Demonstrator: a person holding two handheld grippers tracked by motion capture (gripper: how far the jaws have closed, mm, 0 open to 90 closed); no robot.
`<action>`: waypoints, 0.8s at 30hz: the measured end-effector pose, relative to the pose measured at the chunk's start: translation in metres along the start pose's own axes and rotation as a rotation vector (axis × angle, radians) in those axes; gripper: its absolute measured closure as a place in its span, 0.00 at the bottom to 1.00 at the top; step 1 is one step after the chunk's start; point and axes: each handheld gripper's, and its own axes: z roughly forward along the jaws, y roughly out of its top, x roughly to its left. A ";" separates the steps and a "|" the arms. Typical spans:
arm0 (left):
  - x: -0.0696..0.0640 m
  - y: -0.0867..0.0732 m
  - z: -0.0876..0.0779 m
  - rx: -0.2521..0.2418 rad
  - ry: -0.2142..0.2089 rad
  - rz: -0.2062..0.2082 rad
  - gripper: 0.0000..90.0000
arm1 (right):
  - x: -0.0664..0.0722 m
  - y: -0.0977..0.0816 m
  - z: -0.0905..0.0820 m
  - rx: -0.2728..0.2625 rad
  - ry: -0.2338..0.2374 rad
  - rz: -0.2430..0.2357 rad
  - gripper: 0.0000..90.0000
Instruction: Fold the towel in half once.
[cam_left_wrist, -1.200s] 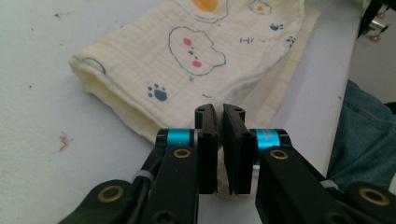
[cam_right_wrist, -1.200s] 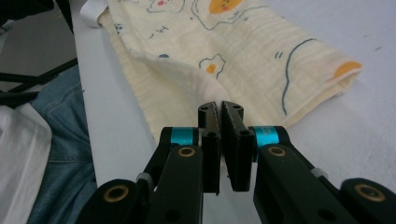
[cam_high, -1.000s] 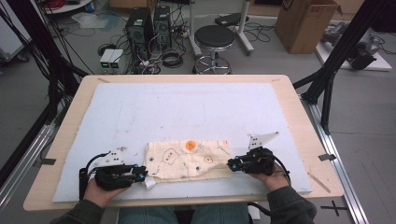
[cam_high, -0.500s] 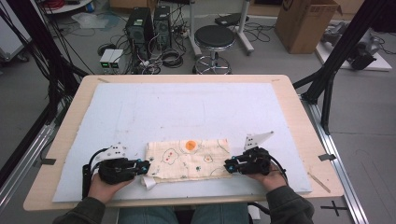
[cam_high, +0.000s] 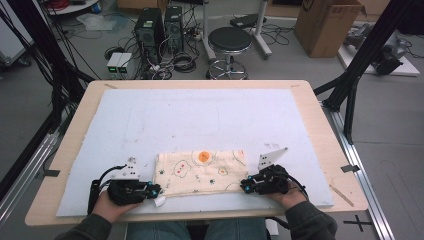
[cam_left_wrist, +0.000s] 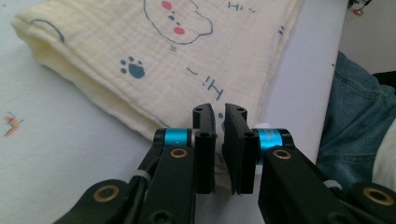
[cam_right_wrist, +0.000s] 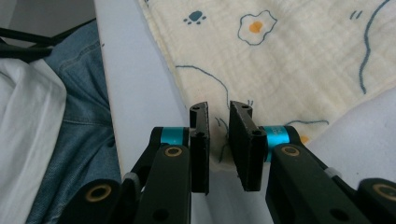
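Both hands rest low, left tool (cam_high: 156, 190) and right tool (cam_high: 245, 184) nearly shut, facing inward.

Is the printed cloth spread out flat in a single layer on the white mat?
No, the cloth lies folded, with stacked layers showing along its rounded edge in the left gripper view.

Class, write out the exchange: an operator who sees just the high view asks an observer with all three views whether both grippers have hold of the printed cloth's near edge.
Operator: Is the left side gripped?
Observer: Yes. The left gripper has just been closing its fingers, and the edge of the cloth sits pinched between them.
Operator: And the right side?
Observer: The right gripper has a corner of the cloth pinched between its fingers.
Operator: What print lies near each?
Observer: A blue paw print lies ahead of the left gripper, and a fried egg ahead of the right.
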 end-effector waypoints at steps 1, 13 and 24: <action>0.000 0.000 0.000 0.000 -0.001 0.005 0.91 | 0.001 0.000 0.000 0.002 -0.006 -0.002 0.86; -0.001 0.002 -0.002 -0.013 0.003 0.013 0.84 | 0.003 0.000 0.000 -0.007 0.000 -0.009 0.79; 0.005 0.021 -0.011 -0.120 0.020 -0.025 0.68 | 0.000 0.018 -0.012 -0.101 -0.022 -0.009 0.67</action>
